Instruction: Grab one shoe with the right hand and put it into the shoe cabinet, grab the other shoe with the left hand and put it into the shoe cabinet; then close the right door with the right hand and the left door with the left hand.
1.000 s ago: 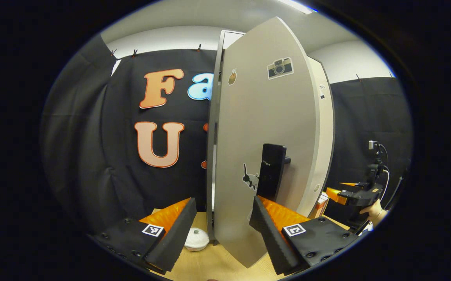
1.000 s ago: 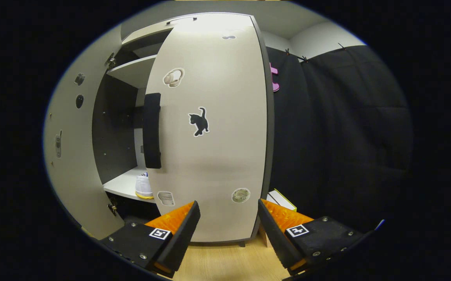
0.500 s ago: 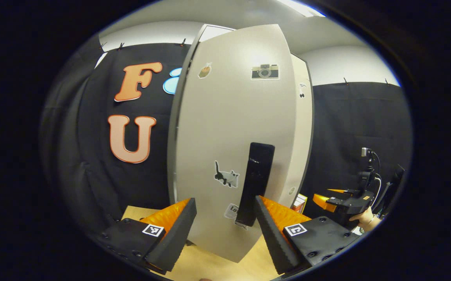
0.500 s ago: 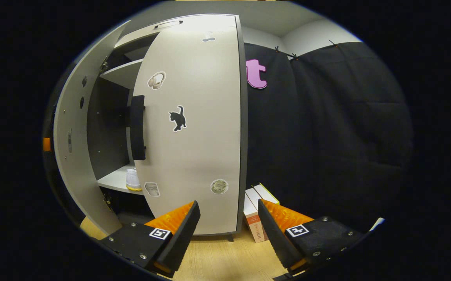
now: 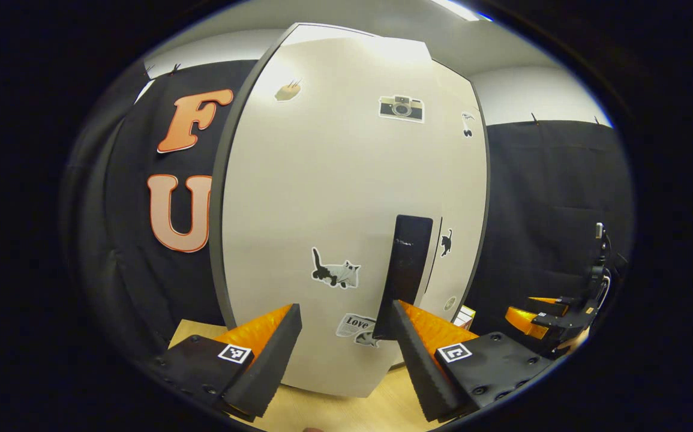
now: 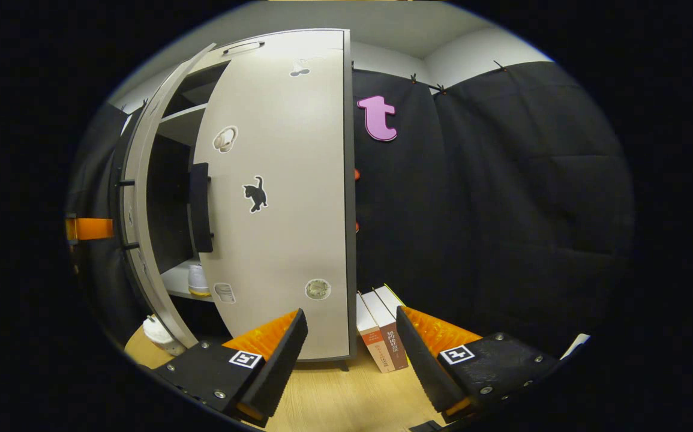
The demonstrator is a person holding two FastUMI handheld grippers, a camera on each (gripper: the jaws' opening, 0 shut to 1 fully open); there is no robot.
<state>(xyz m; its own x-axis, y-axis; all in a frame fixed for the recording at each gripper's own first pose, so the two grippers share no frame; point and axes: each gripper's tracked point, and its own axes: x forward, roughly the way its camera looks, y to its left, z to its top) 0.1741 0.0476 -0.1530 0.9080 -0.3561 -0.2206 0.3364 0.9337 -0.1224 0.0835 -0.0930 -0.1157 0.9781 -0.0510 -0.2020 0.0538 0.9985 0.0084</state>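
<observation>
1. The pale shoe cabinet (image 6: 286,198) stands on the wooden floor (image 6: 334,390); its stickered left door (image 5: 334,198) stands ajar, black handle (image 5: 406,270) upright.
2. The left gripper (image 5: 346,354) gapes wide, holding nothing.
3. The right gripper (image 6: 352,354) gapes wide, holding nothing; 1 white shoe (image 6: 197,281) sits on the shelf edge.

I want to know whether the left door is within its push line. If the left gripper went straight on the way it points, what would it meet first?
Most likely the left door: its face lies dead ahead between the left gripper fingers, the handle just right of centre. Depth is unclear.
</observation>
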